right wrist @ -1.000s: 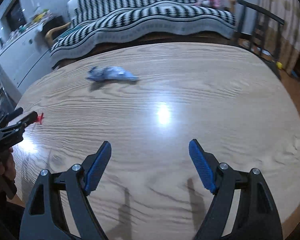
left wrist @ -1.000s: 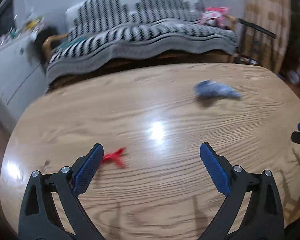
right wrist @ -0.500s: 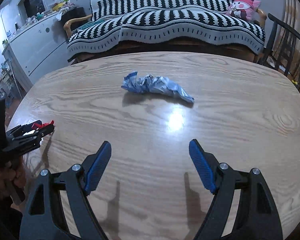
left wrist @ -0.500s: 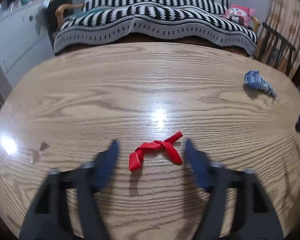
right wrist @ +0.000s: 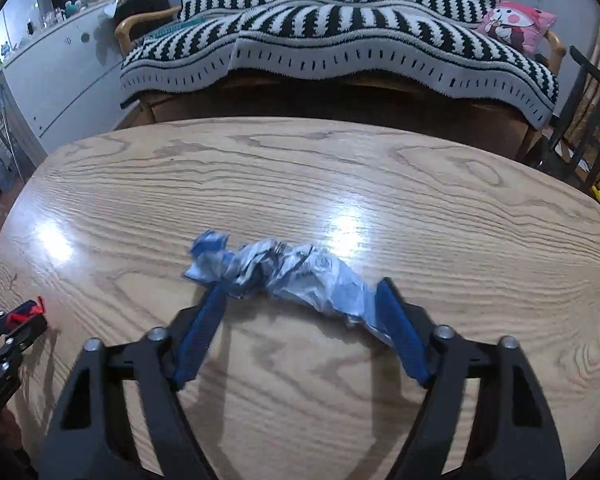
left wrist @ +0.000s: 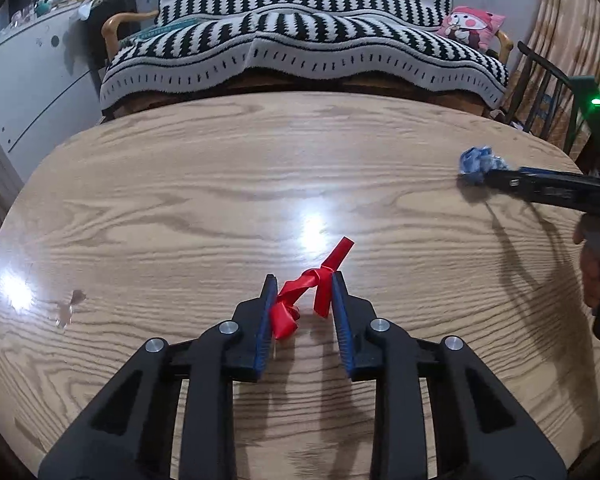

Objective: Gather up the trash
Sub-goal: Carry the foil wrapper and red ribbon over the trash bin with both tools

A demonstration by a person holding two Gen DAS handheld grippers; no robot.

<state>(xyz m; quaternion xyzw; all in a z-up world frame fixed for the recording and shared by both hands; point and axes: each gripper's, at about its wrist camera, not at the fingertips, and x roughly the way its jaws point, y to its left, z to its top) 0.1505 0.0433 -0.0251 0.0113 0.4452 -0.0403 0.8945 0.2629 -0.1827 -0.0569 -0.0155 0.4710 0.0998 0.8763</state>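
A red twisted wrapper (left wrist: 306,292) lies on the oval wooden table (left wrist: 220,200). My left gripper (left wrist: 303,286) is shut on it, both blue pads touching it. A crumpled blue and silver wrapper (right wrist: 284,276) lies mid-table in the right wrist view. My right gripper (right wrist: 300,292) is open around it, a pad at each end, the wrapper spanning the gap. The blue wrapper also shows in the left wrist view (left wrist: 476,164), with the right gripper's fingers (left wrist: 540,188) at it. The left gripper with the red wrapper (right wrist: 24,312) shows at the left edge of the right wrist view.
A sofa with a black and white striped blanket (left wrist: 300,40) stands beyond the table's far edge. A white cabinet (left wrist: 28,88) is at the left, a dark chair (left wrist: 548,96) at the right. A small chip marks the table (left wrist: 66,308) at the left.
My left gripper has closed from wide open onto the red wrapper. My right gripper has moved forward over the table until its open fingers straddle the blue wrapper, narrowing slightly.
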